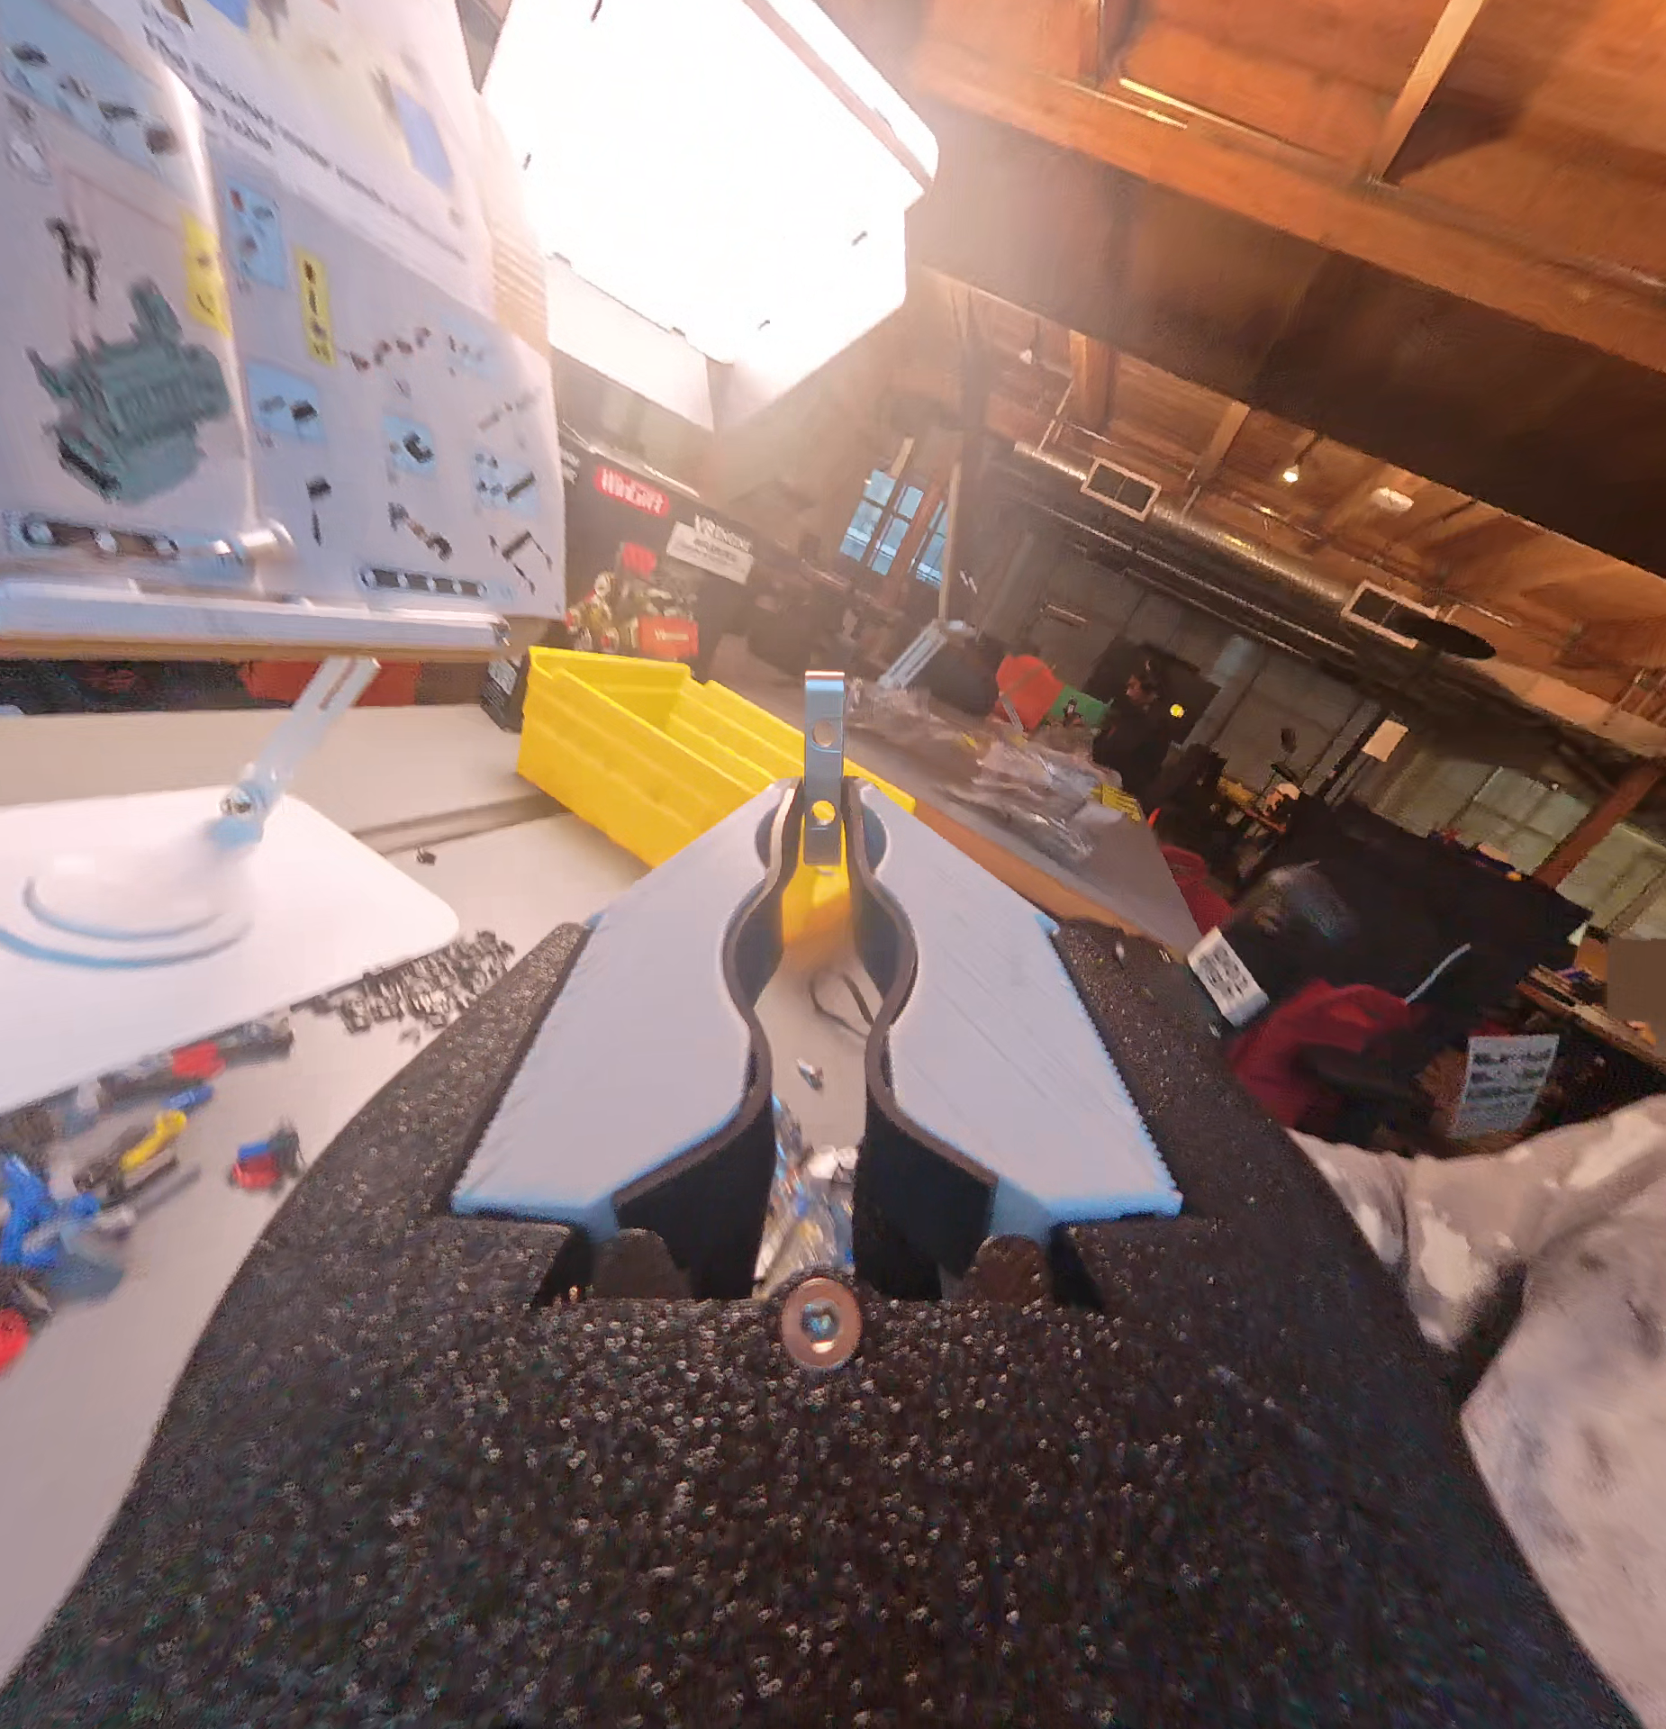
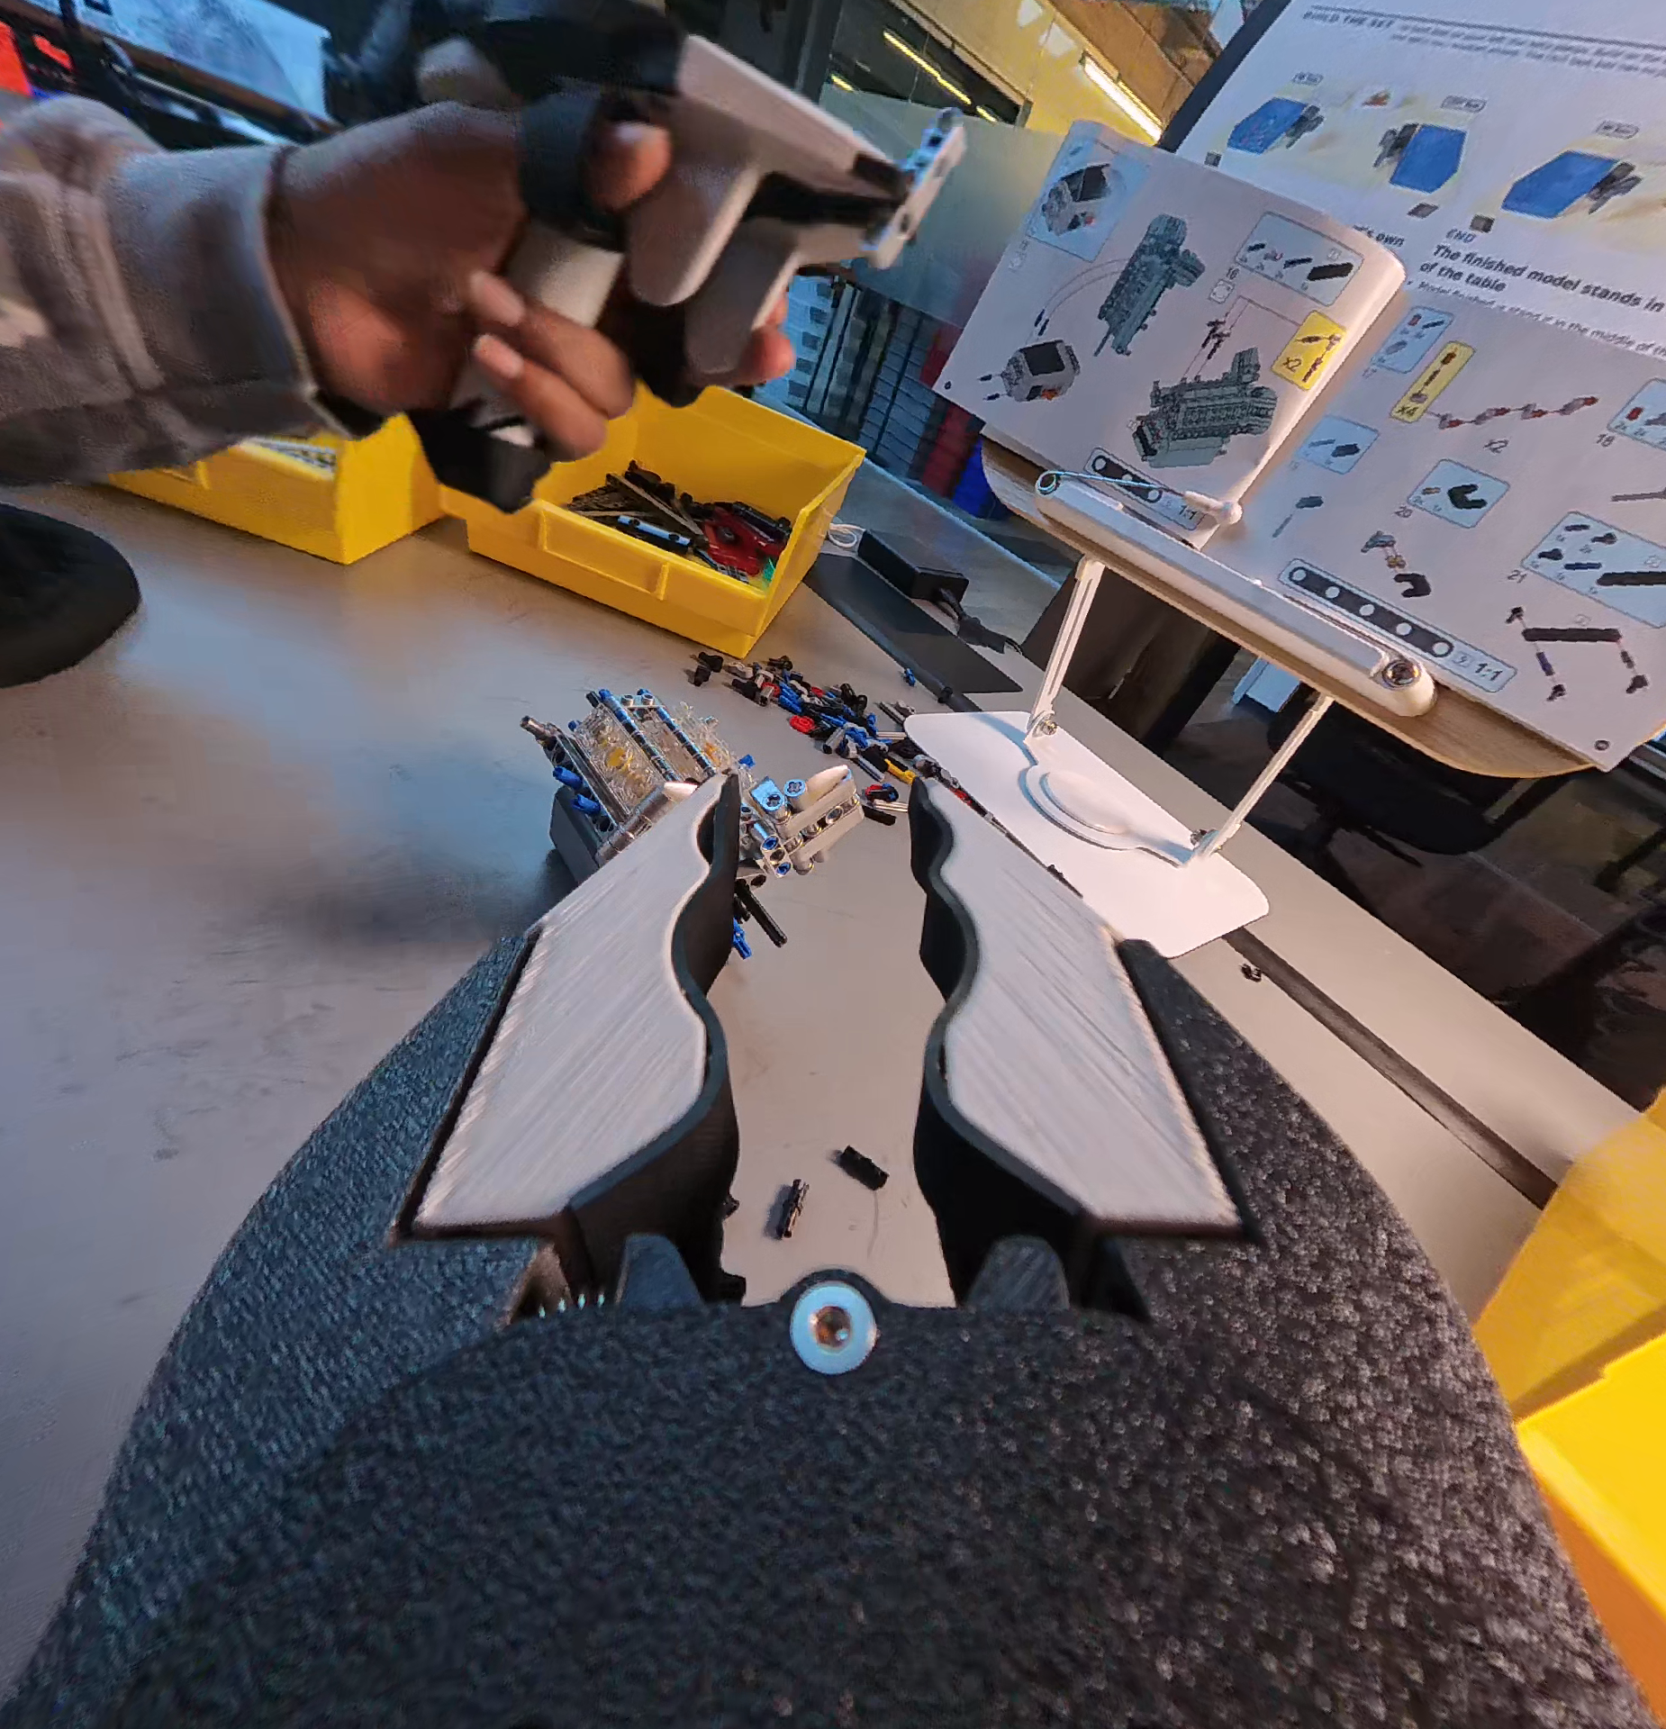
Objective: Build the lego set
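grey beam (image 1: 824, 760) in left gripper (image 1: 822, 814)

Bare table (image 2: 249, 842) leftward; model (image 2: 642, 777), stand (image 2: 1091, 823) ahead.

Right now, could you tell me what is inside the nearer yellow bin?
The yellow bin holds a loose pile of black, red and green pieces. Its front wall hides the bottom layer.
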`<state>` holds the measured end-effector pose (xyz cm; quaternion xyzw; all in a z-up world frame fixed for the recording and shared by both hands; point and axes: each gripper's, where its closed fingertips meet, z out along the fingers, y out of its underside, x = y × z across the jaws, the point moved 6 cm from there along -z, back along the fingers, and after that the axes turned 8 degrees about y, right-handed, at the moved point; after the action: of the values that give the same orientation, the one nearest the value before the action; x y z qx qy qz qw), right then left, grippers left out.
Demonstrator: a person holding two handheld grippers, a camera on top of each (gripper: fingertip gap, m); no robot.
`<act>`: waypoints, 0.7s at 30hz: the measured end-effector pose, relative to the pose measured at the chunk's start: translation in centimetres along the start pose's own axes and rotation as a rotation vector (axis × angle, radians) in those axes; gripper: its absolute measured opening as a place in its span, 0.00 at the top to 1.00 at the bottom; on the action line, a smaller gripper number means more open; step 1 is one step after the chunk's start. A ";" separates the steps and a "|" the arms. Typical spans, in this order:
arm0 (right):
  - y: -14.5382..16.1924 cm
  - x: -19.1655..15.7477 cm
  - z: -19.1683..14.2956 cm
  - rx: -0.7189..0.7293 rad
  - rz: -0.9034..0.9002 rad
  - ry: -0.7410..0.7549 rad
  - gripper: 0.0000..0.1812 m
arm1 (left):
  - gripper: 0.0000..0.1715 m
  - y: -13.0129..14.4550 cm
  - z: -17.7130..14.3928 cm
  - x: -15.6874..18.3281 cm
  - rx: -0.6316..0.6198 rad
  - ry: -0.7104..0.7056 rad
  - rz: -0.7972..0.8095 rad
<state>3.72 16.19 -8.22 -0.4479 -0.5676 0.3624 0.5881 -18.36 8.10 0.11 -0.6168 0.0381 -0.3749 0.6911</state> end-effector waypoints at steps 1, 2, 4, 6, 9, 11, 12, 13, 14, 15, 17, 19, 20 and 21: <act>0.1 0.1 0.1 0.000 0.009 -0.003 0.80 | 0.96 -1.2 1.1 -1.3 0.031 -0.007 -0.016; 0.1 0.3 0.2 0.001 0.023 -0.007 0.81 | 0.97 -2.5 2.1 -2.7 0.073 -0.010 -0.025; 0.1 0.5 0.2 0.007 0.053 -0.016 0.81 | 0.96 -4.9 4.0 -5.9 0.153 -0.048 0.002; 0.2 0.7 0.0 0.010 0.056 -0.012 0.81 | 0.96 -6.6 5.7 -9.3 0.191 -0.099 0.043; 0.4 1.3 -0.3 0.009 0.059 0.008 0.81 | 0.96 -7.6 8.0 -13.2 0.168 -0.107 0.011; 0.1 1.7 -0.4 0.022 0.082 0.011 0.81 | 0.96 -8.1 8.9 -14.7 0.167 -0.136 0.031; 0.0 1.7 -0.3 0.027 0.084 0.012 0.81 | 0.96 -8.2 9.3 -15.1 0.164 -0.148 0.043; 0.0 1.6 -0.2 0.026 0.074 0.011 0.81 | 0.96 -8.3 9.6 -15.4 0.157 -0.159 0.047; 0.0 1.5 -0.1 0.020 0.055 0.010 0.81 | 0.96 -8.3 9.9 -15.8 0.154 -0.172 0.045; 0.1 1.2 0.1 0.011 0.033 0.007 0.81 | 0.96 -8.3 10.0 -16.0 0.156 -0.184 0.042; 0.3 0.6 0.4 -0.009 -0.012 -0.005 0.81 | 0.96 -8.3 10.2 -16.4 0.166 -0.196 0.032; 0.6 0.2 0.6 -0.026 -0.063 -0.009 0.81 | 0.96 -8.3 10.1 -16.6 0.162 -0.211 0.042; 0.7 0.1 0.7 -0.035 -0.084 -0.008 0.81 | 0.96 -8.3 10.1 -16.6 0.150 -0.224 0.062; 0.8 0.0 0.7 -0.041 -0.097 -0.006 0.81 | 0.96 -8.4 10.0 -16.6 0.136 -0.237 0.082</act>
<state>3.10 16.58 -9.01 -0.4310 -0.5978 0.3232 0.5936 -29.06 26.11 3.03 -0.6063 -0.0440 -0.2726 0.7458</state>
